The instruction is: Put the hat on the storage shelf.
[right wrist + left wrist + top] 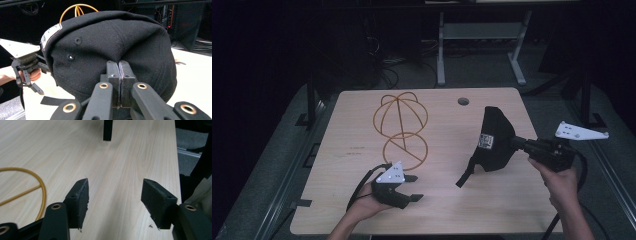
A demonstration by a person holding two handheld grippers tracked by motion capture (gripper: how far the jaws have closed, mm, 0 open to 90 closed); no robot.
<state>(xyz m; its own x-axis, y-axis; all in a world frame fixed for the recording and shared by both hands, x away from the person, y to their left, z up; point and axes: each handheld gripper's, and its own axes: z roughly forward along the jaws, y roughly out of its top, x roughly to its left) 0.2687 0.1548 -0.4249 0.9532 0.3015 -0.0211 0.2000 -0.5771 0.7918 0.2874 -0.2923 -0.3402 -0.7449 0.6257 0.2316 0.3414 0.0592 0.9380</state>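
A black cap [493,140] hangs above the right half of the table, its strap [464,176] dangling toward the wood. My right gripper [518,142] is shut on the cap's crown [112,45], jaws pressed together on the fabric. A yellow wire hat stand [401,125] sits at the table's centre-left, a dome over a round base; its top [77,10] peeks over the cap in the right gripper view. My left gripper [413,187] rests low near the front edge, just below the stand's base ring [37,187], open with bare table between its pads [81,200].
The wooden table [362,210] has a round cable hole [463,101] at its far right. Beyond the far edge stands a grey desk frame [482,45] on the floor. The strap's end [108,130] shows ahead of the left gripper.
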